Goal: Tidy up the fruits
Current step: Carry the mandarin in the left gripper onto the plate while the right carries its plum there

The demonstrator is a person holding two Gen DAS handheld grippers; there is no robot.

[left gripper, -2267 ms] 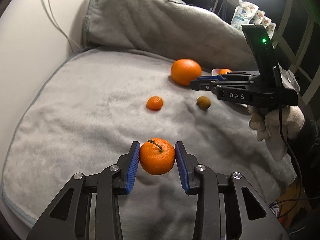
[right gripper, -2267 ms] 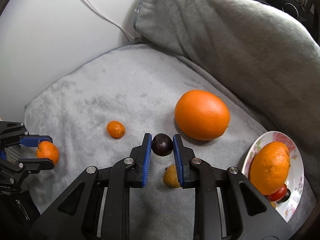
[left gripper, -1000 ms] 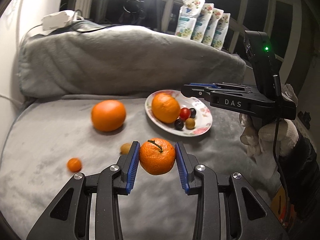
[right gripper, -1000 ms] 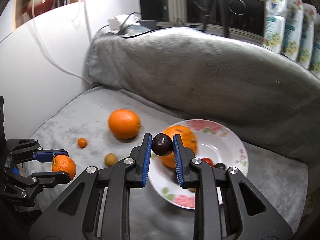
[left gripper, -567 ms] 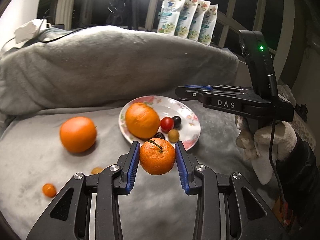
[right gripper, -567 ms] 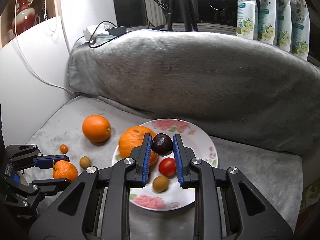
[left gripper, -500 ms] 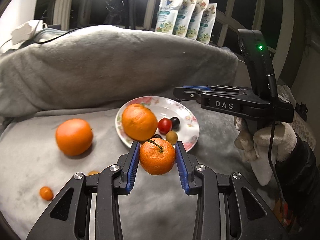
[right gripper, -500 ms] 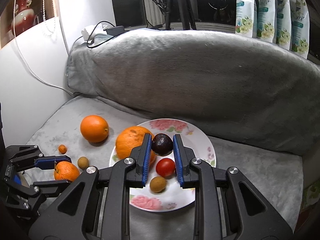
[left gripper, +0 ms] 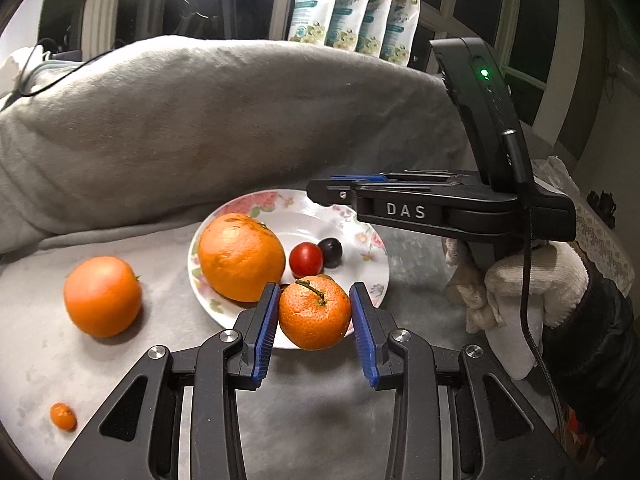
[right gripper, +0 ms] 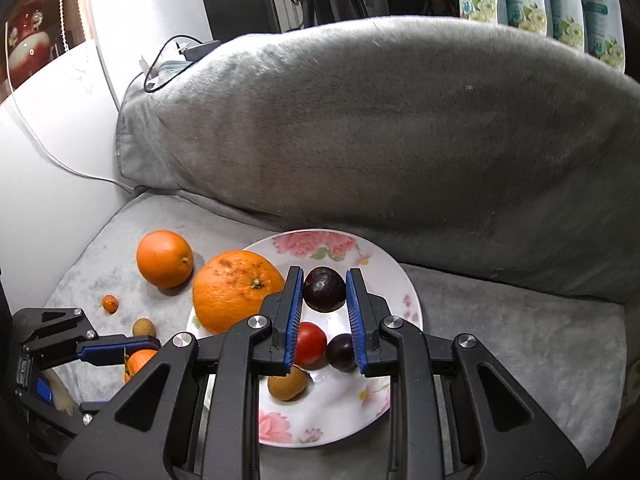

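My left gripper [left gripper: 315, 322] is shut on a stemmed tangerine [left gripper: 314, 312] and holds it at the near rim of the floral plate [left gripper: 372, 280]. My right gripper [right gripper: 323, 304] is shut on a dark plum [right gripper: 324, 289] and holds it above the plate [right gripper: 404, 280]. On the plate lie a big orange [right gripper: 236, 288], a red cherry tomato [right gripper: 310, 343], a dark plum [right gripper: 340, 352] and a small brown fruit [right gripper: 287, 386]. The right gripper shows in the left wrist view [left gripper: 320, 192], the left in the right wrist view [right gripper: 132, 350].
On the grey blanket left of the plate lie an orange [left gripper: 103, 296], a tiny kumquat [left gripper: 63, 416] and a small brown fruit [right gripper: 144, 327]. A big grey cushion [right gripper: 380, 128] rises behind the plate. A white wall [right gripper: 48, 168] stands on the left.
Both grippers have moved toward the plate with their fruit still held. The tangerine now hangs at the plate's near rim and the plum over its middle.
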